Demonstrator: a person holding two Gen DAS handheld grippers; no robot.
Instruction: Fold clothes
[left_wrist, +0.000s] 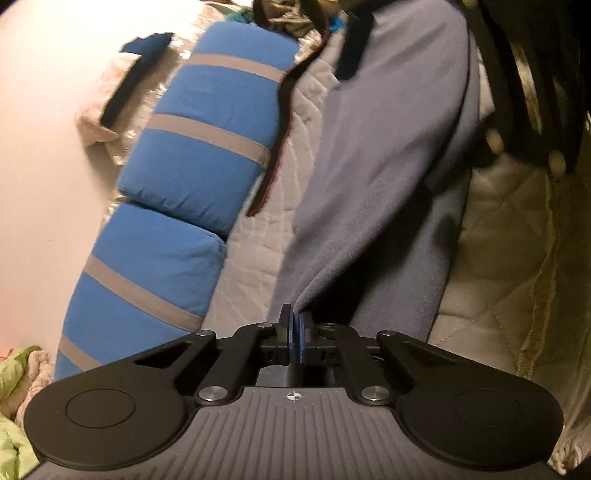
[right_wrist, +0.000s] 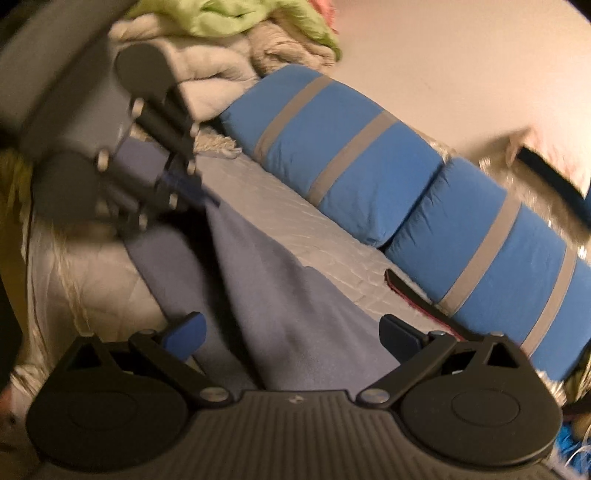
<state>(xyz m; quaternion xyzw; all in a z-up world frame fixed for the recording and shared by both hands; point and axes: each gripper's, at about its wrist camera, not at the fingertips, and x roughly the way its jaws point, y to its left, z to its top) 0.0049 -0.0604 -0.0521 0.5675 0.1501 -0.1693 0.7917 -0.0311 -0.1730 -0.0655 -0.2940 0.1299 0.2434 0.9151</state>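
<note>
A grey-blue fleece garment (left_wrist: 380, 155) lies stretched over a pale quilted bedspread (left_wrist: 258, 251), its dark collar at the far end. My left gripper (left_wrist: 296, 325) is shut on a near edge of the garment, and the cloth rises in a fold from between the pads. In the right wrist view the same garment (right_wrist: 280, 295) runs from under my right gripper (right_wrist: 293, 334) up to the left gripper (right_wrist: 197, 190), which pinches its corner. My right gripper is open, with the cloth below and between its blue fingertips (right_wrist: 186, 332) and nothing gripped.
Two blue pillows with grey stripes (left_wrist: 207, 140) (right_wrist: 332, 155) line the pale wall. A dark strap with a red edge (left_wrist: 275, 147) lies between pillows and garment. Green and beige laundry (right_wrist: 236, 22) is heaped at the bed's end. Dark patterned cloth (left_wrist: 535, 74) hangs at the right.
</note>
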